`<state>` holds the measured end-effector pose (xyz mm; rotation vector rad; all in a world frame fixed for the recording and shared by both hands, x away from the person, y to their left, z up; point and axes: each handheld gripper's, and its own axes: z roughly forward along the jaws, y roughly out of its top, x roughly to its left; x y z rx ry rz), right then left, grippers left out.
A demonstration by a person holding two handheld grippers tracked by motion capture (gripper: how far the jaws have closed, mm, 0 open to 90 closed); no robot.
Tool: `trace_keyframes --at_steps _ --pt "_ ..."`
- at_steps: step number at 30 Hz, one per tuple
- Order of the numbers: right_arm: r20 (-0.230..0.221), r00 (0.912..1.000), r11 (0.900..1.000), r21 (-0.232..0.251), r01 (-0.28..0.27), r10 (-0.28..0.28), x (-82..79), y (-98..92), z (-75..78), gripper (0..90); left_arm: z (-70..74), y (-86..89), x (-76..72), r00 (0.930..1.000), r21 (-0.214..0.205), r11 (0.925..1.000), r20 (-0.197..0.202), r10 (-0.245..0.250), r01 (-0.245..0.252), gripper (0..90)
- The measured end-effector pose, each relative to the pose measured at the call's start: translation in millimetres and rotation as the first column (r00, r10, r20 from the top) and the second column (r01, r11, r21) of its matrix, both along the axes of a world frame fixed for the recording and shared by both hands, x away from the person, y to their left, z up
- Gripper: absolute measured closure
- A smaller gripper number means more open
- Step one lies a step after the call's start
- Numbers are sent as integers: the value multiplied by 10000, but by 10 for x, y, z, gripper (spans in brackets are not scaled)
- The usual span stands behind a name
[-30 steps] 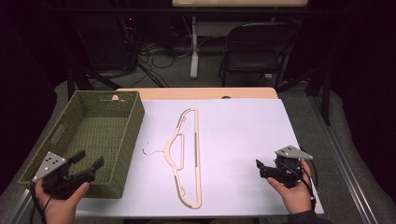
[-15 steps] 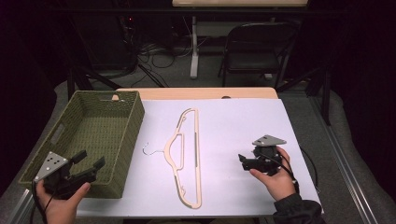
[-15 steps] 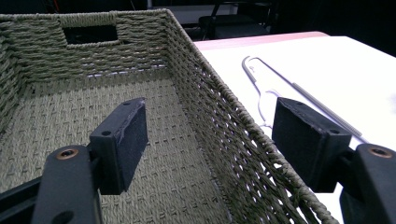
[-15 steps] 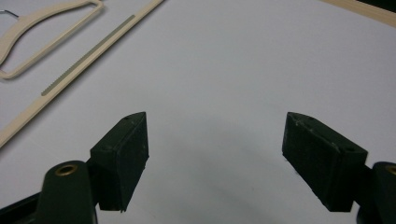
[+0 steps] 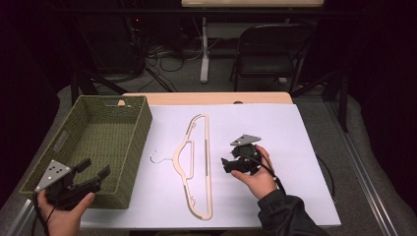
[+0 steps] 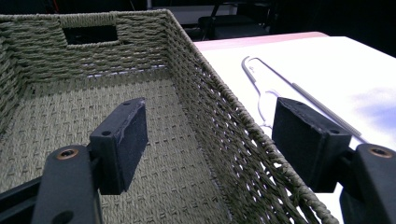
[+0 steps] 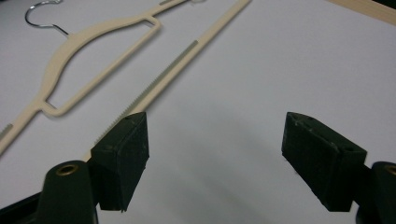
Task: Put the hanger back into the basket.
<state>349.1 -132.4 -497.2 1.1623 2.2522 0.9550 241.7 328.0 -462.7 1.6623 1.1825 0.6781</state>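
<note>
A cream clothes hanger (image 5: 196,164) with a metal hook lies flat on the white table (image 5: 305,147), between a woven green basket (image 5: 93,142) and the right gripper (image 5: 227,164). The right gripper hovers just beside the hanger's straight bar, jaws wide apart and empty. The left gripper (image 5: 93,174), jaws also apart, sits at the basket's near corner, straddling its rim.

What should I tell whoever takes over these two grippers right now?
Right gripper: open, empty, low over the white table cover, jaws pointing at the cream hanger, just beside its straight bar.
Left gripper: open, empty, at the near right corner of the green woven basket.
Hanger lies flat on the cover, right of the basket, not gripped.
Done: approach only.
Left: probably grasp the hanger and move it, likely into the basket.
</note>
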Motion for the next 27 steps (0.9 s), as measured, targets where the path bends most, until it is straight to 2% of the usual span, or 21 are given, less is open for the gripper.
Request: trace_keyframes --at_steps 2,5,6,7,10,12,13,15,18,19,21,23,25,26,27 --pt "-61 10000 10000 -30 -51 51 14 54 -6 233 1 -1 -1 10000 -10 10000 0 -5 5 272" --pt "6 9995 9994 -119 -312 312 78 278 -46 235 0 -5 -1 10000 12 10000 4 -46 46 273" --pt "-101 9993 9990 -273 -359 356 88 333 -44 237 0 -5 -1 10000 12 10000 4 -46 46 272" --pt "73 9990 9988 -229 -433 435 105 384 -59 243 -6 -7 0 10000 -17 10000 9 -40 40 273" --pt "-179 9984 9978 -381 -544 538 150 546 -73 243 -10 -3 1 10000 -16 10000 -9 -27 27 273" --pt "-42 9979 9973 -332 -652 651 187 655 -95 243 -12 6 1 10000 -35 10000 0 -25 25 273" --pt "-181 9975 9965 -477 -691 683 202 703 -90 243 -12 9 0 10000 -40 10000 -7 -26 26 272" --pt "-172 9975 9967 -403 -699 692 238 783 -99 246 -11 14 -2 10000 -58 10000 1 -21 21 272" --pt "-387 9968 9955 -616 -717 694 276 844 -95 245 -12 19 -3 10000 -96 10000 13 -26 26 273" --pt "-688 9953 9938 -839 -734 678 309 895 -80 245 -14 23 -3 10000 -107 9999 24 -17 17 273" --pt "-947 9932 9940 -793 -756 680 350 940 -78 245 -14 24 -3 10000 -110 9999 28 -23 24 273" --pt "-1435 9876 9924 -950 -782 641 385 978 -56 247 -14 24 -3 10000 -112 9999 31 -24 25 273" --pt "-1685 9836 9892 -1198 -847 638 421 1015 -30 255 -12 23 -4 10000 -113 9999 33 -31 31 272" --pt "-1653 9845 9898 -1190 -786 583 433 1033 -30 259 -12 22 -4 10000 -115 9999 30 -37 37 272" --pt "-1909 9801 9875 -1350 -811 543 441 1040 -9 259 -12 22 -4 10000 -115 9999 32 -35 35 273"
